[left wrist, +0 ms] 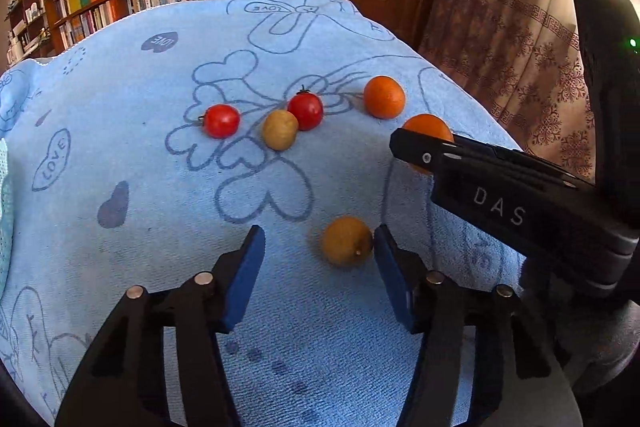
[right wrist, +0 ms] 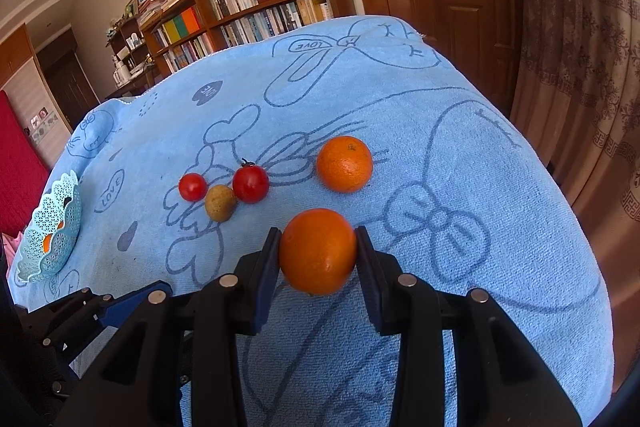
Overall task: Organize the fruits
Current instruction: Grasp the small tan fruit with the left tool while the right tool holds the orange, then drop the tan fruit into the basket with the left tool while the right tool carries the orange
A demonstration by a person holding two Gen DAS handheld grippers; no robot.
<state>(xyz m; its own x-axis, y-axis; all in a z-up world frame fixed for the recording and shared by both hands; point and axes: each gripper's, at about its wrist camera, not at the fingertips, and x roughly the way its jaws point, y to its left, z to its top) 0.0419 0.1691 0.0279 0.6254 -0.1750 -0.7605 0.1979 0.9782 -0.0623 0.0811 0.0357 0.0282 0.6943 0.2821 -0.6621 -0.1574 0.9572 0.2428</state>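
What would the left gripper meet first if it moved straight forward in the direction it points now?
Probably the brown fruit. It lies just ahead of the open left gripper, close to the inner side of its right finger, so that finger may strike it first. Depth is uncertain.

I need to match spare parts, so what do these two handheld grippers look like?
Both are matte black plastic. The left gripper has angular linkage arms, silver round pivot pins and flat blue finger pads. The right gripper is built the same; from the left camera its side shows white "DAS" lettering and a green light.

Fruits (right wrist: 344,163) on towel (right wrist: 480,131), basket (right wrist: 52,227) leftward
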